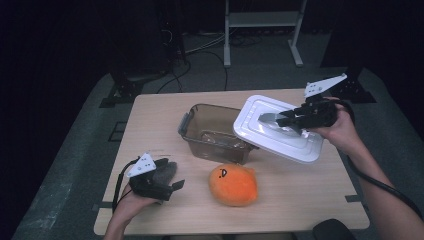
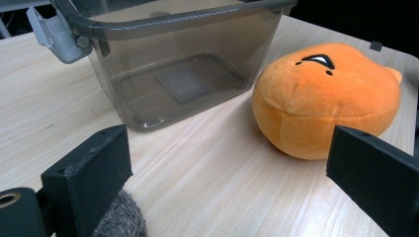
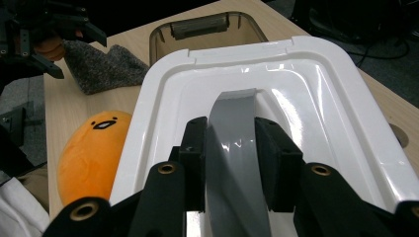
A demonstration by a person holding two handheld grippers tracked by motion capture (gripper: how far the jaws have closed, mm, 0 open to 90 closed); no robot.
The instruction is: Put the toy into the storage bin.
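White lid, tilted, held above bench at 3 o'clock of box. Right hand-held gripper clamped on grey handle of lid. Left hand-held gripper wide open, holding nothing, resting at 9 o'clock of orange plush, beside grey cloth.

containers: 1 | lids: 1 | orange plush toys: 1 | grey cloths: 1 | hand-held grippers: 2
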